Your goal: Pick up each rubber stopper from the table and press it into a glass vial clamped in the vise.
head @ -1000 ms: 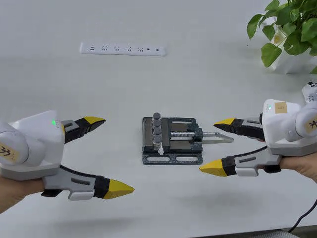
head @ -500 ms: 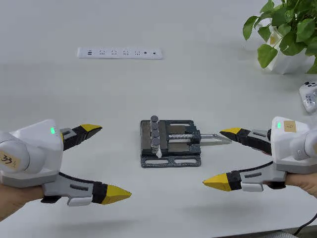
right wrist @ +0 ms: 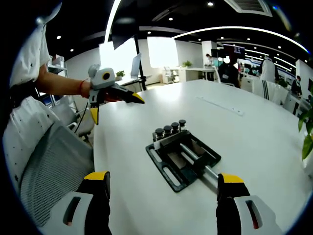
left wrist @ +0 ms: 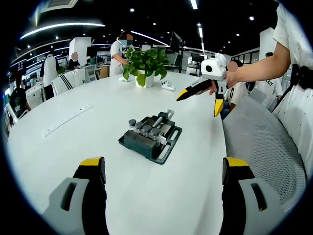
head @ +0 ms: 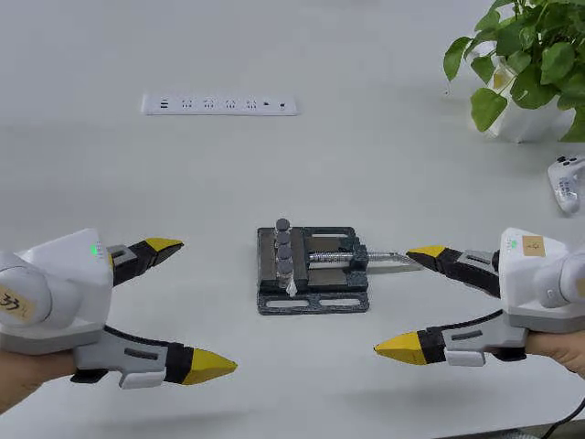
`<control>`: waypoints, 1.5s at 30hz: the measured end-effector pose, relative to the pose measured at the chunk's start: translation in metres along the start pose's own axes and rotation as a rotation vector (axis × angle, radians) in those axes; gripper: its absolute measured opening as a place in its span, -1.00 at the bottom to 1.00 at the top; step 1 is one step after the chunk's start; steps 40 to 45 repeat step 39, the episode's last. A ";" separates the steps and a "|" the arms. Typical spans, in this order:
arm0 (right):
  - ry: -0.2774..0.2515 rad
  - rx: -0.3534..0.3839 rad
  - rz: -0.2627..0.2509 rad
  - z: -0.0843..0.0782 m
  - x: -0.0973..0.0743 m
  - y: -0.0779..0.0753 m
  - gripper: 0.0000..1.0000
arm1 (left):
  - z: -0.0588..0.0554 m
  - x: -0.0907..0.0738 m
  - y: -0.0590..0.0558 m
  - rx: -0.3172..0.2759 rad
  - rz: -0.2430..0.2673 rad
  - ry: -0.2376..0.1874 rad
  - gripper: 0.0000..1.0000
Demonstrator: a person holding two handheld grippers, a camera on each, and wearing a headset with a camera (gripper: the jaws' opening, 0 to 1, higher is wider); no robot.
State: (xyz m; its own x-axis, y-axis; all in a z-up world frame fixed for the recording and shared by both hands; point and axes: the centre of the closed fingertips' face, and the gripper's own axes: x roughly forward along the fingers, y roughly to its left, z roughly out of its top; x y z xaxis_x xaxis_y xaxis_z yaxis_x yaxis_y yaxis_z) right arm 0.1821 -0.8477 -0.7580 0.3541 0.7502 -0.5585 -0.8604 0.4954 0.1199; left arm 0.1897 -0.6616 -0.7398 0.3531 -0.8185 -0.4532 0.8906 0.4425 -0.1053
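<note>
Vials [head: 283,254] capped with dark stoppers [head: 283,225] stand in a row, clamped in the vise [head: 320,302] at frame centre. Nearest, the left tongs [head: 201,305] at lower left and the right tongs [head: 399,299] at lower right gape wide, holding nothing. Farther back on the white surface [head: 274,174], a power strip [head: 219,104] lies at upper left and a potted plant [head: 530,55] stands at upper right.

Vise [head: 313,283]: flanked by left gripper [head: 206,305] and right gripper [head: 395,299].
Vials [head: 284,249]: held at its left end.
Power strip [head: 219,104]: laid behind.
</note>
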 end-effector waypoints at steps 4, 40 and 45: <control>-0.001 -0.001 0.000 0.001 -0.001 -0.001 0.78 | 0.001 0.000 -0.002 -0.001 0.000 0.001 0.99; 0.003 -0.023 0.016 0.005 0.000 0.004 0.79 | -0.002 0.001 -0.006 0.003 -0.018 0.015 0.99; 0.003 -0.023 0.016 0.005 0.000 0.004 0.79 | -0.002 0.001 -0.006 0.003 -0.018 0.015 0.99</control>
